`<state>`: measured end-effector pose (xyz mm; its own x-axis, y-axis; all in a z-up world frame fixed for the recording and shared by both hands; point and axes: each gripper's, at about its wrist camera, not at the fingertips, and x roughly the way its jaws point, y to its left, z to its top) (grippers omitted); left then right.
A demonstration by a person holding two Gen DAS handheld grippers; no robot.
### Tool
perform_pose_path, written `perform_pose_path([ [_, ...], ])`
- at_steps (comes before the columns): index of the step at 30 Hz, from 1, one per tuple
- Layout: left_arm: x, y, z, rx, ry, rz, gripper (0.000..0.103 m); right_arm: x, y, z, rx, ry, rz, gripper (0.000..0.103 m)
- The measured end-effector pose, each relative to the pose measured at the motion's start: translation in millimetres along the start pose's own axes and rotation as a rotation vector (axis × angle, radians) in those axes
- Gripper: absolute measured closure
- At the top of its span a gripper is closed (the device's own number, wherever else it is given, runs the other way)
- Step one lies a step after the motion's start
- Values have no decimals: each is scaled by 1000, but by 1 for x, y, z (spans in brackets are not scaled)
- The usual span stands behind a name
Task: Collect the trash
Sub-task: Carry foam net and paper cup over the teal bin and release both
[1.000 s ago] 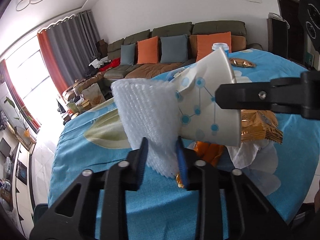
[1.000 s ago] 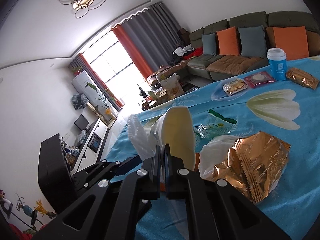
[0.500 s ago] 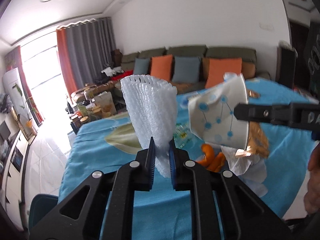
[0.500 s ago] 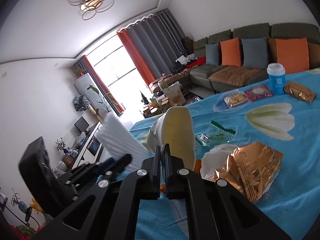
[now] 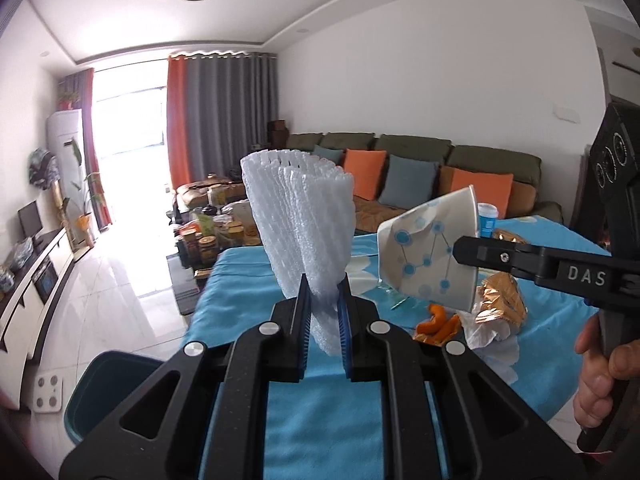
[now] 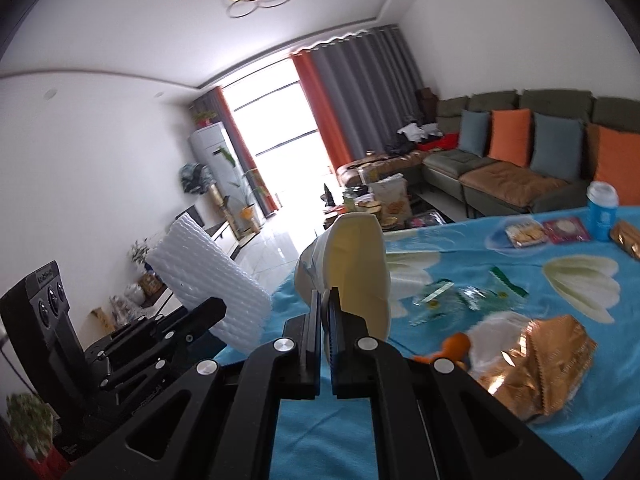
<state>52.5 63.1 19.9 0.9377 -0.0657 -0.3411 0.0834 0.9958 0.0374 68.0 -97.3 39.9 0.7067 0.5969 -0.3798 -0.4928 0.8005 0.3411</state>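
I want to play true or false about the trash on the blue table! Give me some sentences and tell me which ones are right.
1. The left gripper is squeezing a white foam net sleeve. True.
2. The right gripper is empty. False: it pinches the rim of a crumpled paper cup.
3. The paper cup has blue dots and lines on it. True.
4. The gold snack wrapper is held up in the air. False: it lies on the blue tablecloth by a white tissue.
5. The orange peel lies on the table. True.
6. The blue bottle with a white cap has tipped over. False: it stands upright.
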Motion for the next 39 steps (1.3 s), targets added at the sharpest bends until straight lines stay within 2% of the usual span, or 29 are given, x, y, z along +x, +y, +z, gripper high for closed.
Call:
perform_pose_path([
  [13, -56, 84, -17, -124, -1, 169, 90, 43, 81, 9, -189, 60, 118, 101],
  [19, -72, 118, -22, -164, 0, 249, 90, 72, 117, 8, -265, 114, 177, 101],
  [29, -96, 177, -42, -233, 44, 365, 90, 121, 168, -1, -351, 208, 242, 101],
  [34, -104, 208, -56, -281, 72, 397, 90, 148, 188, -6, -391, 259, 257, 101],
  [39, -98, 238, -74, -353, 113, 385, 90, 186, 210, -15, -437, 344, 262, 101],
])
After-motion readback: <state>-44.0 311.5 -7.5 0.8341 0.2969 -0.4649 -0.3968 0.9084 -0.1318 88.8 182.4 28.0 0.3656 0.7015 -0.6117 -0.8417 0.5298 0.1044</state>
